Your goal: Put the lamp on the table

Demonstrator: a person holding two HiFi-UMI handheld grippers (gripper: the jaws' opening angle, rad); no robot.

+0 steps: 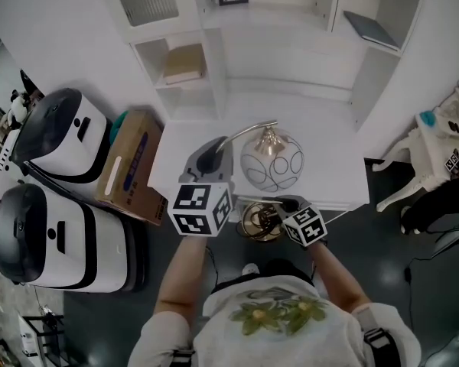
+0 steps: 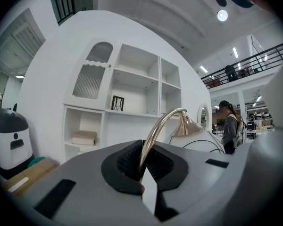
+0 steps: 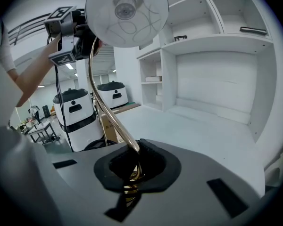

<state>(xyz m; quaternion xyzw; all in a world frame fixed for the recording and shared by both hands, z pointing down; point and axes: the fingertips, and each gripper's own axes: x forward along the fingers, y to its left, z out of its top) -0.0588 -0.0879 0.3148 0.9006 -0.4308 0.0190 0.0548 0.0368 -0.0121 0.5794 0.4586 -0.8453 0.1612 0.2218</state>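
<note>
Over the desk (image 1: pixel 329 151) edge, left tongs (image 2: pixel 144 171) close tight on the lamp (image 1: pixel 271 163) stem. Right tongs (image 3: pixel 132 171) clamp its lower end.

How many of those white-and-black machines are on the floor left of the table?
2. One white machine stands beside the cardboard box at the head view's left; the second white machine is just below it in frame, nearer the person. Others may be hidden.

Round white glass lamp (image 1: pixel 271 163) has thin dark loopy lines and a shiny gold stem. Plain white desk (image 1: pixel 333 178) too. Grey plastic left hand-held gripper (image 1: pixel 216 153) has black-and-white square markers.
</note>
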